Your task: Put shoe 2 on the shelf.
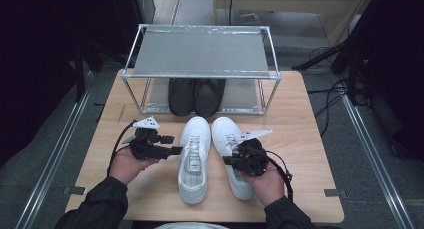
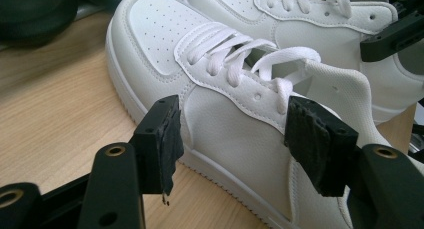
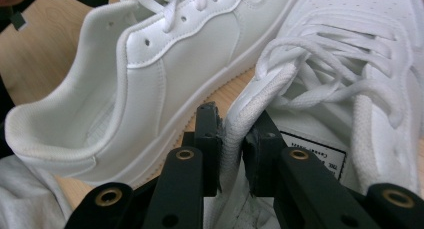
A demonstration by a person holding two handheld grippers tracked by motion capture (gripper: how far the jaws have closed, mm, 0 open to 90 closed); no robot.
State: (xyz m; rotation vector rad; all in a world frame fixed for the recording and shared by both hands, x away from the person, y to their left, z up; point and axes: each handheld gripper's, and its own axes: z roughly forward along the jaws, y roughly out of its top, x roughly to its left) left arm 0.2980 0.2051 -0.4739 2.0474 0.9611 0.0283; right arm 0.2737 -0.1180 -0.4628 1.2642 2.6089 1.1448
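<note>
From the high view, two white sneakers lie side by side at the table's middle, toes toward twelve o'clock and the shoe rack (image 1: 200,74), long axes running twelve to six. The left gripper (image 1: 176,150) sits at nine o'clock of the left sneaker (image 1: 194,159), jaws pointing at three. The right gripper (image 1: 227,160) sits over the right sneaker (image 1: 232,151), reaching toward its collar.

In the left gripper view, the left gripper (image 2: 235,139) stands released, jaws wide either side of the left sneaker's (image 2: 220,114) outer wall, pads apparently clear of it.

In the right gripper view, the right gripper (image 3: 232,139) is clenched on the right sneaker's (image 3: 350,79) inner collar edge. The right hand is the one with purchase; the left must still close.
</note>
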